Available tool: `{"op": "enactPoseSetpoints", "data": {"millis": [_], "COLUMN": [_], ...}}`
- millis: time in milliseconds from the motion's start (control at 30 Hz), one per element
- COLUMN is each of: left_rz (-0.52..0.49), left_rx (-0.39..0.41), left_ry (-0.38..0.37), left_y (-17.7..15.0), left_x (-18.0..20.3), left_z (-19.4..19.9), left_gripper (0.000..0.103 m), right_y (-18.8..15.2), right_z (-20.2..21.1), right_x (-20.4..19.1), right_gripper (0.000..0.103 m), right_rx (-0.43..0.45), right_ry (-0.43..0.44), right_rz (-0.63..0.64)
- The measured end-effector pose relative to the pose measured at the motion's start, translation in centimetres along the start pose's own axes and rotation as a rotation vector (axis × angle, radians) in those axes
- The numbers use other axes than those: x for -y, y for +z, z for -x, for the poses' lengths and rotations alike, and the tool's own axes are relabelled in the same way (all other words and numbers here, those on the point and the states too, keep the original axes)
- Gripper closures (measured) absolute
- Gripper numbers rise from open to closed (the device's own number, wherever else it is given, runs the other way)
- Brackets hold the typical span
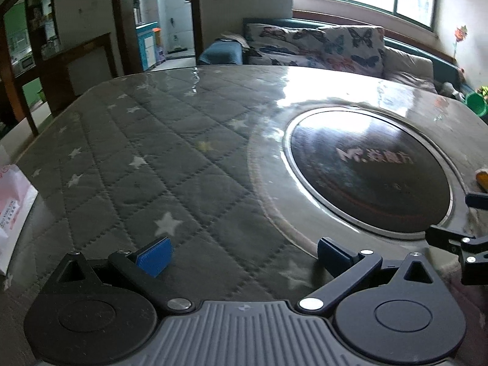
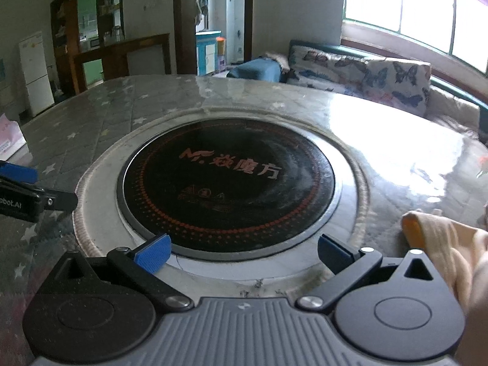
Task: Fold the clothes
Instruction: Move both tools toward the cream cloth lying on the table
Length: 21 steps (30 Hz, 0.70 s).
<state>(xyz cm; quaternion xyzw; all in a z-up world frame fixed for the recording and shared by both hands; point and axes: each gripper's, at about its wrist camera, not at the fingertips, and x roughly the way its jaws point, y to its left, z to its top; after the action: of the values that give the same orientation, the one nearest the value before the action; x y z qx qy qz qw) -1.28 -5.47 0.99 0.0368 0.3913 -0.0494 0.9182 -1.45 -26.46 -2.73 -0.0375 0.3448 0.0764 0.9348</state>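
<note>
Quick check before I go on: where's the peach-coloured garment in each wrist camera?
Left wrist: the garment is only a sliver at the right edge, past the round cooktop.
Right wrist: the garment lies at lower right, beside the right gripper, which is open and empty.
Shared landmark: the cooktop with orange lettering.

Each handheld tool has a ribbed grey plastic body flanked by two black round hinge discs, with black link arms pinned by silver screws. The left tongs (image 1: 242,257) and right tongs (image 2: 242,254) both end in blue textured pads (image 1: 155,256). White lettering ending "obot.AI" marks the left tool's black side, seen at nine o'clock in the right wrist view.
</note>
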Motion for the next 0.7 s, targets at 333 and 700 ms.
{"op": "enactPoseSetpoints", "data": {"millis": [333, 700], "left_rz": [-0.089, -0.177], "left_rx": [0.008, 0.028], "left_ry": [-0.067, -0.123], "left_y": [-0.4, -1.1], "left_x": [3.0, 5.8], "left_z": [1.3, 2.8], "left_gripper": [0.000, 0.000], "right_y": [-1.9, -3.6], "right_z": [3.5, 7.3], "right_x": [-0.4, -0.8], "right_gripper": [0.000, 0.000], "right_rx": [0.010, 0.033], "right_ry": [-0.057, -0.113], "right_rz": [-0.001, -0.017]}}
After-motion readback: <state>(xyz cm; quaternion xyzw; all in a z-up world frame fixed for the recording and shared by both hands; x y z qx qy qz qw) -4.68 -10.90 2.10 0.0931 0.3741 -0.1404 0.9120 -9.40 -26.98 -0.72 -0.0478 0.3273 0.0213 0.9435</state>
